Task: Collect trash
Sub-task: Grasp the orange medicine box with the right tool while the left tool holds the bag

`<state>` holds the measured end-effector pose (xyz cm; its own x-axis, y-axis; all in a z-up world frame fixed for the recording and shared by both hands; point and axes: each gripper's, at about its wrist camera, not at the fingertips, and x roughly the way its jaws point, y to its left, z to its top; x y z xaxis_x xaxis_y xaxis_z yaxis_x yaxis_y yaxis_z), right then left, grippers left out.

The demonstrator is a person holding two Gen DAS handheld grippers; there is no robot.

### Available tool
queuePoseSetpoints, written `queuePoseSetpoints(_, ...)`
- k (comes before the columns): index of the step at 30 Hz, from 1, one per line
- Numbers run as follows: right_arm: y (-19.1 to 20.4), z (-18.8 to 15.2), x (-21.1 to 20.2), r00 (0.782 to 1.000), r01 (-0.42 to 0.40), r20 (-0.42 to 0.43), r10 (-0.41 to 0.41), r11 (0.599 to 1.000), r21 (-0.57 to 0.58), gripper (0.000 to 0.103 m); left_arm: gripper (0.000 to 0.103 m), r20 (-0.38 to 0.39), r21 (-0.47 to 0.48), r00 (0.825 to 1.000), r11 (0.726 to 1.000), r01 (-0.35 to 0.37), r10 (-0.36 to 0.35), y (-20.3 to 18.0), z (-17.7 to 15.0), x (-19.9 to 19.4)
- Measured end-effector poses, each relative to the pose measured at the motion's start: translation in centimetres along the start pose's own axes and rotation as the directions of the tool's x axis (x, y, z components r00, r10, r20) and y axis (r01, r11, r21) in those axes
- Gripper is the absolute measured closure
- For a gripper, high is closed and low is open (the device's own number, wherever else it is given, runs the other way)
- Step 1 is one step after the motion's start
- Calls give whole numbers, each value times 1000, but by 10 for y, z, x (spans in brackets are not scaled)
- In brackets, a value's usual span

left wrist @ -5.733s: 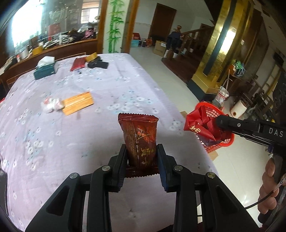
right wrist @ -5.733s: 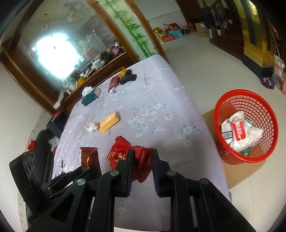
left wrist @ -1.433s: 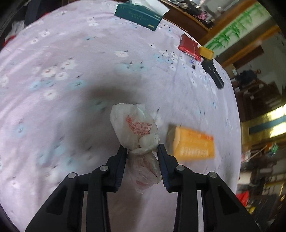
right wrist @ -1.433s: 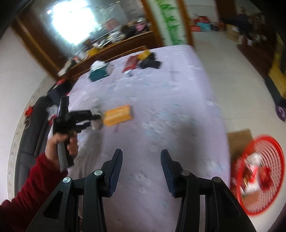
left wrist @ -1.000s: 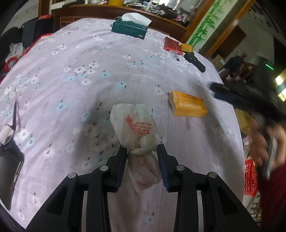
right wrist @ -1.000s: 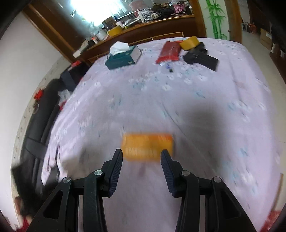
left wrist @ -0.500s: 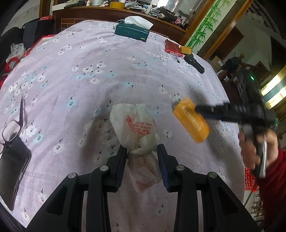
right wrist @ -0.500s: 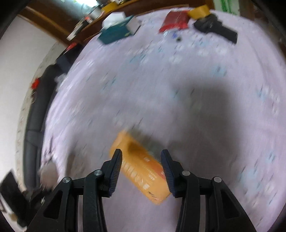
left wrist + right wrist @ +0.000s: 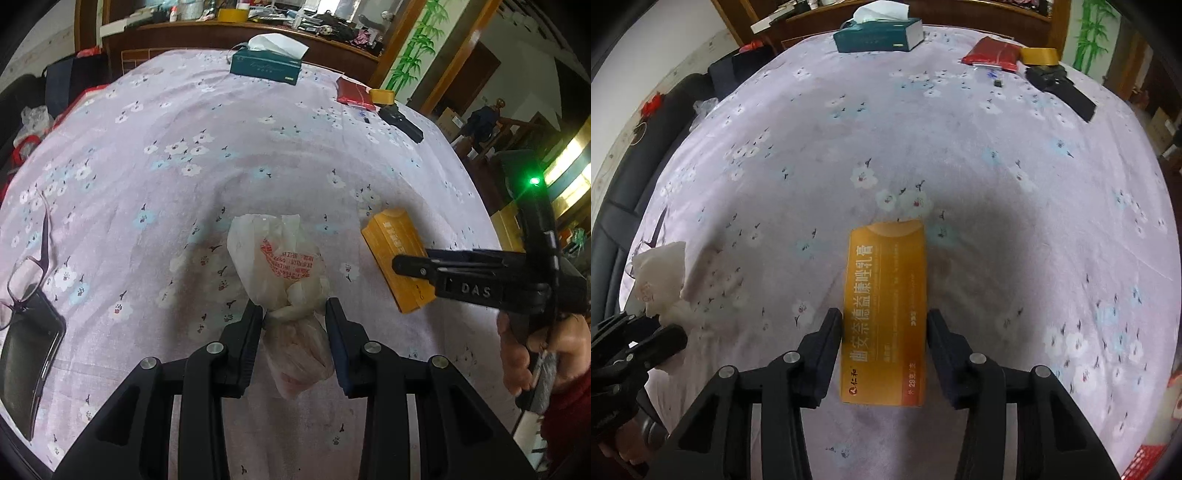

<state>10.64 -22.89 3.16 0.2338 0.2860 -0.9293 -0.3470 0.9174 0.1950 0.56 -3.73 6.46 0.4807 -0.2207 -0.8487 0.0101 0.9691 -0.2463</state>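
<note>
Left wrist only: glasses (image 9: 26, 266), phone (image 9: 26, 354).

The left gripper (image 9: 294, 310) pinched the knotted neck of a white plastic bag (image 9: 277, 264) over the floral tablecloth (image 9: 184, 147), while at three o'clock the right gripper (image 9: 400, 264) reached onto an orange box (image 9: 391, 240), with a teal tissue box (image 9: 266, 68) at twelve o'clock.

Open tablecloth (image 9: 1015, 192) is being left free across the middle. The far edge is being blocked by a tissue box (image 9: 877, 33), red packet (image 9: 991, 51) and black device (image 9: 1062, 90); glasses (image 9: 27, 266) and a phone (image 9: 26, 354) are crowding the near left.
</note>
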Motion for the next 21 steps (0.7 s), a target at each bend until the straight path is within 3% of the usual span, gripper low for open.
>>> queuePoseSetpoints(12,-1,-86,-80,990,-57,140,30,980,190,54,70,50,100,999,995,3,-8,-47,-22,-21)
queuePoseSetpoints(21,-13,-156,-128,979,-61,204,-5,946,317,54,69,66,195,998,981,9,-22,-89,-51,-44)
